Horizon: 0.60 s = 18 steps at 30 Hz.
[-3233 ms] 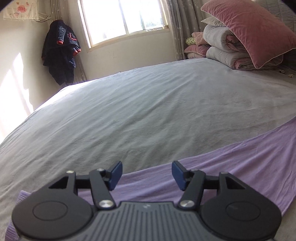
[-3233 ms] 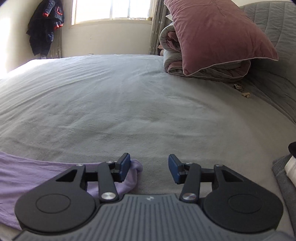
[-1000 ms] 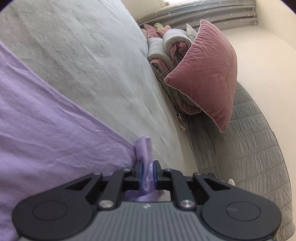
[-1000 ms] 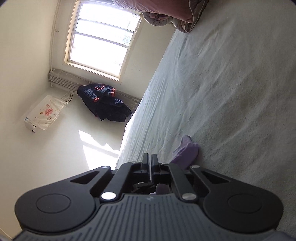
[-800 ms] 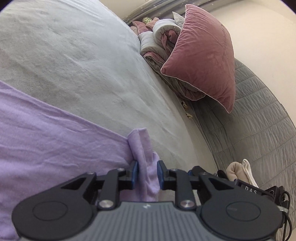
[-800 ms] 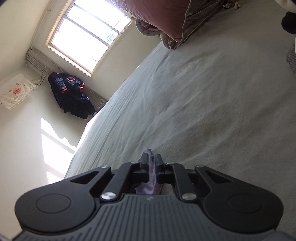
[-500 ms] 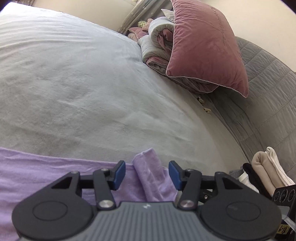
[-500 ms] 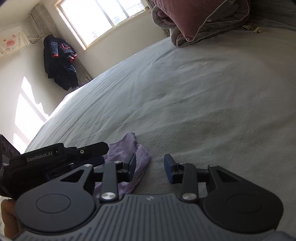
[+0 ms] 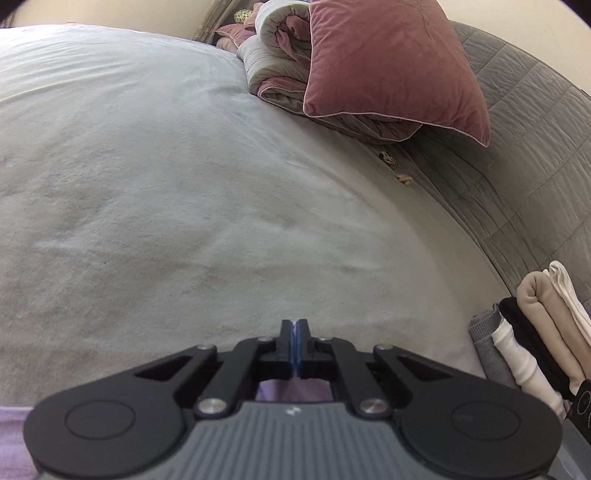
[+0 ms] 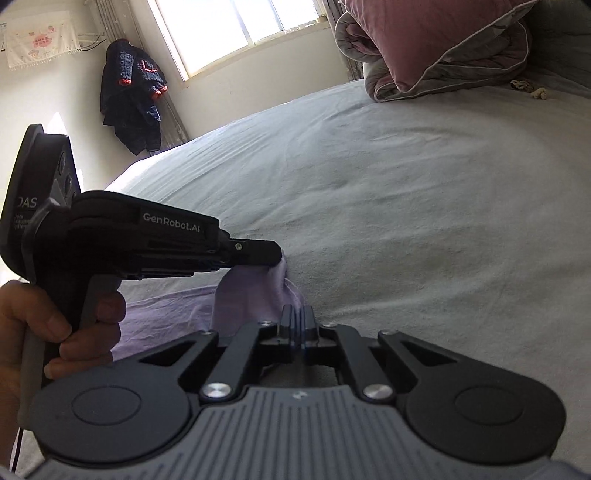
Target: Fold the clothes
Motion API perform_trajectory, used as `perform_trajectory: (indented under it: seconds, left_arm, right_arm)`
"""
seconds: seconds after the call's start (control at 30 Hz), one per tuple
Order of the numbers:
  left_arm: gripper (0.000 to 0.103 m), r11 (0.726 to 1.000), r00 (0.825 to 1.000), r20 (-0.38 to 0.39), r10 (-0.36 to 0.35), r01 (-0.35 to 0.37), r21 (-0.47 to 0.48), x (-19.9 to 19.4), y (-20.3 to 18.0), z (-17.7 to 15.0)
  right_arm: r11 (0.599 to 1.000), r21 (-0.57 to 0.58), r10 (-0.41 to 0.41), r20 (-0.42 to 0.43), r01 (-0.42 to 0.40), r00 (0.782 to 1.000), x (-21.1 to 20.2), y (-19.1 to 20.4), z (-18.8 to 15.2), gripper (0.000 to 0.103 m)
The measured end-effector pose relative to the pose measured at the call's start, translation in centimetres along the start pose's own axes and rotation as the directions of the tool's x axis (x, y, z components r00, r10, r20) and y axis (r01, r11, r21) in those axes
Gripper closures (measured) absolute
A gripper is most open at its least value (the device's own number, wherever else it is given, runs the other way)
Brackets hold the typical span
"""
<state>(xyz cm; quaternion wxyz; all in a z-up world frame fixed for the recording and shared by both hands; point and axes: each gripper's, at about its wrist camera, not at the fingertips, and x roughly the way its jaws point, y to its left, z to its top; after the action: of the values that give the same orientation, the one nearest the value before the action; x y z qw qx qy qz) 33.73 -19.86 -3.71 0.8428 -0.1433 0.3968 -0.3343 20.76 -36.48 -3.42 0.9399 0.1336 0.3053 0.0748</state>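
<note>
Two grippers meet over one garment: your left gripper (image 9: 294, 328) and right gripper (image 10: 297, 314) sit just beside each other above the grey bed (image 9: 184, 184). Both have just been closing, and each pair of fingers is now pressed together.

In the right wrist view, the left fingers pinch a raised peak of the single purple garment (image 10: 255, 291). The rest of the cloth trails back flat on the bed toward you. The cloth drops from that peak to the right fingers. Whether any of it is caught between them cannot be told.

One hand (image 10: 55, 317), your left, grips the left tool's handle.

At the head of the bed, one pink pillow (image 9: 388, 62) leans on one rolled quilt (image 9: 277, 55). One stack of folded clothes (image 9: 535, 325), at least four pieces, lies at the bed's right edge. One dark jacket (image 10: 131, 103) hangs beside one window (image 10: 236, 22).
</note>
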Motion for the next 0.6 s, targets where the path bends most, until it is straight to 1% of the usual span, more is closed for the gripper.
perform_trajectory:
  seconds: [0.03, 0.1, 0.13, 0.2, 0.3, 0.4, 0.43, 0.47, 0.5, 0.53, 0.57, 0.6]
  left_arm:
    - [0.102, 0.999, 0.999, 0.022, -0.035, 0.036, -0.009, 0.0, 0.1, -0.2]
    - [0.102, 0.993, 0.992, 0.064, -0.110, 0.112, -0.028, 0.1, 0.3, -0.5]
    - [0.102, 0.992, 0.990, 0.067, -0.124, 0.125, -0.023, 0.5, 0.1, -0.7]
    - [0.102, 0.992, 0.990, 0.057, -0.129, 0.130, -0.002, 1.5, -0.4, -1.2]
    - [0.102, 0.994, 0.995, 0.042, -0.094, 0.091, 0.062, 2.9, -1.6, -2.2]
    - [0.101, 0.995, 0.995, 0.054, -0.081, 0.077, 0.070, 2.8, -1.9, -2.0]
    - [0.101, 0.995, 0.995, 0.056, -0.079, 0.076, 0.062, 2.7, -1.9, -1.8]
    - [0.096, 0.996, 0.995, 0.058, -0.077, 0.074, 0.055, 2.5, -1.9, -1.6]
    - [0.086, 0.996, 0.995, 0.065, -0.074, 0.071, 0.049, 2.2, -1.8, -1.5]
    - [0.079, 0.997, 0.995, 0.078, -0.068, 0.064, 0.045, 1.6, -1.8, -1.3]
    - [0.064, 0.998, 0.993, 0.099, -0.056, 0.052, 0.044, 0.9, -1.7, -1.3]
    - [0.061, 0.998, 0.992, 0.115, -0.048, 0.043, 0.047, 0.0, -1.7, -1.3]
  right_arm:
    - [1.000, -0.013, -0.014, -0.003, 0.014, 1.000, -0.6, 0.1, 0.3, 0.100]
    - [0.997, -0.054, -0.046, -0.004, 0.046, 0.999, -1.7, 0.5, 0.8, 0.100]
    - [0.994, -0.086, -0.065, -0.003, 0.065, 0.998, -2.2, 0.8, 1.0, 0.100]
    - [0.986, -0.145, -0.086, -0.036, 0.080, 0.996, -2.3, 1.0, 0.8, 0.100]
    - [0.971, -0.221, -0.115, -0.095, 0.091, 0.989, -1.9, 1.1, 0.4, 0.100]
    - [0.971, -0.229, -0.111, -0.168, 0.070, 0.980, -0.5, 0.1, -0.4, 0.100]
    - [0.976, -0.211, -0.096, -0.172, 0.058, 0.980, -0.6, -0.3, -0.4, 0.099]
    - [0.982, -0.180, -0.079, -0.166, 0.048, 0.983, -0.9, -0.7, -0.1, 0.099]
    - [0.987, -0.155, -0.065, -0.149, 0.041, 0.987, -1.4, -1.1, 0.1, 0.097]
    - [0.990, -0.137, -0.061, -0.124, 0.044, 0.990, -1.9, -1.5, 0.4, 0.088]
    - [0.992, -0.119, -0.060, -0.098, 0.048, 0.993, -2.4, -1.9, 0.7, 0.087]
    - [0.993, -0.107, -0.063, -0.079, 0.054, 0.995, -2.6, -2.1, 0.8, 0.087]
